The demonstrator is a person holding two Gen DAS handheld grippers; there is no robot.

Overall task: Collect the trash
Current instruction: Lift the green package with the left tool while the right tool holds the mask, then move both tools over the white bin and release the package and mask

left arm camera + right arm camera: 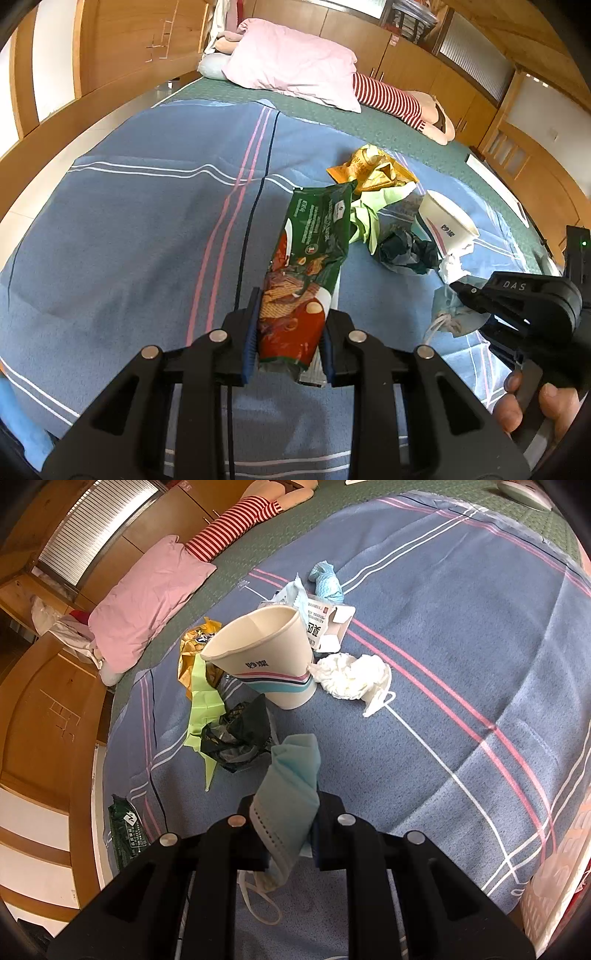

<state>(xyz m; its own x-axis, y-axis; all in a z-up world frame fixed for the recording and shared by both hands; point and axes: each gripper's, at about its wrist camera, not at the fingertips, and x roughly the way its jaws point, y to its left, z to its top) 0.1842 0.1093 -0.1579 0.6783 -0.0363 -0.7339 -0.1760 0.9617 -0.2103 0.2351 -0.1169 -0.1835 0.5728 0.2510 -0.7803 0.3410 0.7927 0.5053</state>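
Left of wrapper (308, 266), bare blanket (147, 236)

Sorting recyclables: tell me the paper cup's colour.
White paper cup, pink and blue stripes near base; clearest in right wrist view.

The right gripper (458, 286) carries raised letters "DAS" on its black body. The paper cup (266, 657) bears two dark Chinese characters above its stripes. Just behind the cup, the white carton (325, 627) shows Chinese print, too small to read.
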